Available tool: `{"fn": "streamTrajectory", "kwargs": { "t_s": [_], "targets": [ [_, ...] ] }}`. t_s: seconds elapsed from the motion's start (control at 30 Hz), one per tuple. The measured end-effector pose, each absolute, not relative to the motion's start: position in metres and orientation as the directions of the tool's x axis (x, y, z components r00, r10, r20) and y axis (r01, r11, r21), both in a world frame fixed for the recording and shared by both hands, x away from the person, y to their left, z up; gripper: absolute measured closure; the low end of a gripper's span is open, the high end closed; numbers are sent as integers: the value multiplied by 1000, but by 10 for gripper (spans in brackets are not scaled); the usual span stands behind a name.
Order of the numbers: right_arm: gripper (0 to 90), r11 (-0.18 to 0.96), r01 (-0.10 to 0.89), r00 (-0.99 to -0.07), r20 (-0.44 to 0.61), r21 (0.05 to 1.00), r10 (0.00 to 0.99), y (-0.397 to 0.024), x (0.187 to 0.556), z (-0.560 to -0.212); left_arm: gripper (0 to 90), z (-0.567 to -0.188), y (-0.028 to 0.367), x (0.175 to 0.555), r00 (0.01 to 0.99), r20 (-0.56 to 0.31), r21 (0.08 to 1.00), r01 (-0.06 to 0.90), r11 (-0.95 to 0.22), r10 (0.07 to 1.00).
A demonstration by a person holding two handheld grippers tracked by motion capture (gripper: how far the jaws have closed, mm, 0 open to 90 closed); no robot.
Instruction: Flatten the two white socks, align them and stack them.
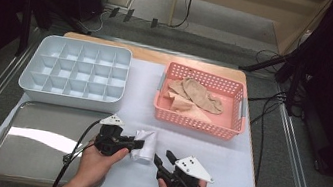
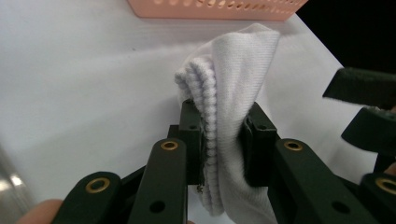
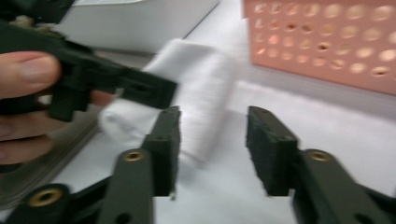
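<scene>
A white folded sock (image 1: 145, 147) lies on the white mat near the table's front, between the two hands. My left gripper (image 1: 139, 144) is shut on it; in the left gripper view both pads (image 2: 192, 126) press the sock (image 2: 233, 70) at its ribbed cuff. My right gripper (image 1: 165, 158) stands open just right of the sock and a little nearer the front edge. In the right gripper view its jaws (image 3: 212, 135) are spread with nothing between them, the sock (image 3: 201, 88) lying just beyond the left one. The left gripper (image 3: 140, 88) clamps the sock there too.
A pink perforated basket (image 1: 197, 124) at the back right holds beige socks (image 1: 194, 95). A pale divided organiser tray (image 1: 77, 67) sits at the back left. A shiny metal tray (image 1: 40, 139) lies at the front left, under the left forearm.
</scene>
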State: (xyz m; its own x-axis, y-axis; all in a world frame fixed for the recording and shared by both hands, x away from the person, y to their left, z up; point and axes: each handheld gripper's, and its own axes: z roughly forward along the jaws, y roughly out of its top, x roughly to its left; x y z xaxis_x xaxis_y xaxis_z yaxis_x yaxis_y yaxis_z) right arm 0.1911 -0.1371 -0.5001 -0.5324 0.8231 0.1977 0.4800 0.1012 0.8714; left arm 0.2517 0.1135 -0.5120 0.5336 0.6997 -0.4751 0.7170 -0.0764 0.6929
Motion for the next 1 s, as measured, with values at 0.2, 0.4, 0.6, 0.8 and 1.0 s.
{"fn": "streamTrajectory", "kwargs": {
  "t_s": [0.2, 0.4, 0.6, 0.8, 1.0],
  "targets": [
    [172, 62, 520, -466, 223, 852, 856, -155, 203, -497, 747, -504, 128, 249, 534, -452, 719, 692, -63, 715],
    [145, 49, 544, -425, 224, 838, 877, -177, 212, -496, 746, -499, 140, 249, 528, -441, 735, 677, -46, 726],
    [149, 39, 556, -383, 215, 830, 898, -210, 216, -501, 746, -495, 147, 250, 522, -441, 742, 670, -30, 730],
    [149, 9, 548, -333, 208, 837, 920, -242, 220, -503, 745, -491, 154, 250, 512, -435, 748, 664, -19, 741],
    [149, -10, 536, -292, 196, 844, 936, -260, 222, -508, 744, -485, 164, 249, 498, -420, 766, 643, 2, 759]
  ]
}}
